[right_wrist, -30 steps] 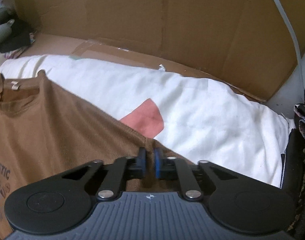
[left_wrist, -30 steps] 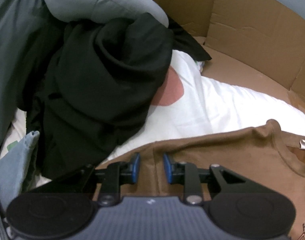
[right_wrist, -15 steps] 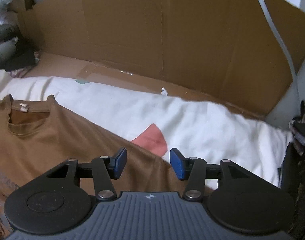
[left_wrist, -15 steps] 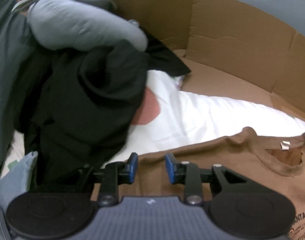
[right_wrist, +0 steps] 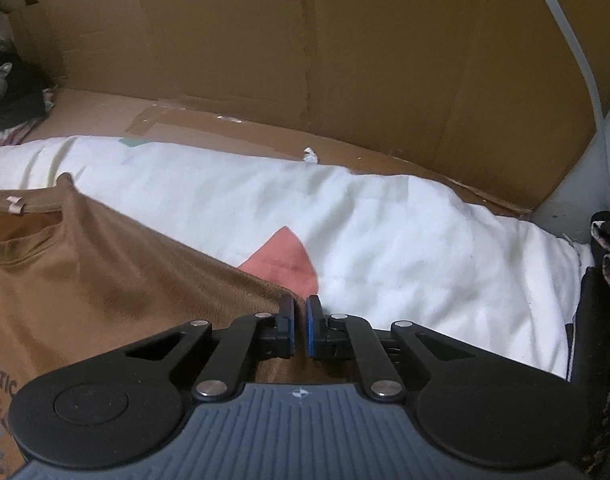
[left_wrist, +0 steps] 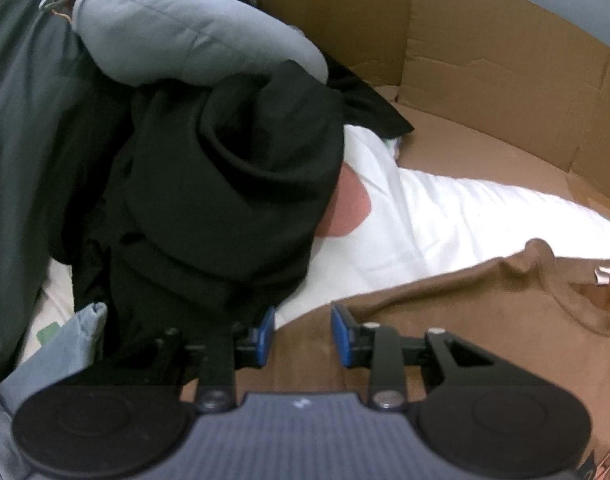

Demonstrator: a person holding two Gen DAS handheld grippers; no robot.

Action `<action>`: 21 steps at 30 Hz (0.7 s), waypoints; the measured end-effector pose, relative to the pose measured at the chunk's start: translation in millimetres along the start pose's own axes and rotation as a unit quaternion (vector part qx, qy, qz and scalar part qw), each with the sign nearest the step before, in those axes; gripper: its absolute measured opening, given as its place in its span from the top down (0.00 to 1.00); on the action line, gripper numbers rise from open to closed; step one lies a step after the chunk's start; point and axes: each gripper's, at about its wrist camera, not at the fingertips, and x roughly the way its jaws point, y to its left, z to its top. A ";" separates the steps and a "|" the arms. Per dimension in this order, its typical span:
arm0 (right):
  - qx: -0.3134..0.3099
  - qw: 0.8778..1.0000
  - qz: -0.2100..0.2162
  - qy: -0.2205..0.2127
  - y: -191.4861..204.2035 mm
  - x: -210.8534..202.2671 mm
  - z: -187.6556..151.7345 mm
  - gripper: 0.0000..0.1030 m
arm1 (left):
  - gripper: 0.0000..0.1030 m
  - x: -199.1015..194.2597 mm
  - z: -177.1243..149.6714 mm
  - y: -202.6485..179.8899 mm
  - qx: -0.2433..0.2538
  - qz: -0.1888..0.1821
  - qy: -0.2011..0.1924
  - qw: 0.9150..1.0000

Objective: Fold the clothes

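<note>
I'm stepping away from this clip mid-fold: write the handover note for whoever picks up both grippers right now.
Left gripper: jaws apart over the brown T-shirt at its sleeve-side edge, pads not pressing on the cloth.
Right gripper: jaws nearly together at the shirt's other edge; whether cloth is pinched between them cannot be told.
Shirt lies spread on the white sheet, neck opening and label visible, print side up. Dark clothes pile sits to the left.
Done: shirt laid out flat.
Left: no fold visible yet; grip both edges and fold it, then the pile.
</note>
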 end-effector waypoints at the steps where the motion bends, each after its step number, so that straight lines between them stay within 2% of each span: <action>1: 0.003 1.000 -0.003 0.001 0.1 1.4 1.0 0.97 | 0.67 -0.4 -1.1 2.1 0.003 -0.002 0.000 1.000; 4: 0.005 1.000 -0.013 0.004 3.4 4.6 2.0 0.97 | 0.67 5.0 -3.0 2.7 0.009 -0.008 0.003 1.000; 10: 0.028 0.999 -0.017 0.008 1.4 4.3 7.1 0.94 | 0.64 28.9 3.2 -1.1 0.002 0.010 0.006 1.000; 13: 0.039 0.999 -0.020 -0.015 -0.9 -7.3 10.7 0.91 | 0.63 29.3 11.4 -1.8 -0.004 0.015 0.007 1.000; 16: 0.035 0.998 -0.001 -0.043 4.4 -20.1 14.7 0.89 | 0.65 19.3 17.4 -3.7 -0.004 0.011 -0.001 1.000; 21: 0.004 0.998 0.042 -0.056 33.9 -23.3 19.3 0.89 | 0.65 -3.5 23.9 -14.8 -0.010 -0.016 -0.018 1.000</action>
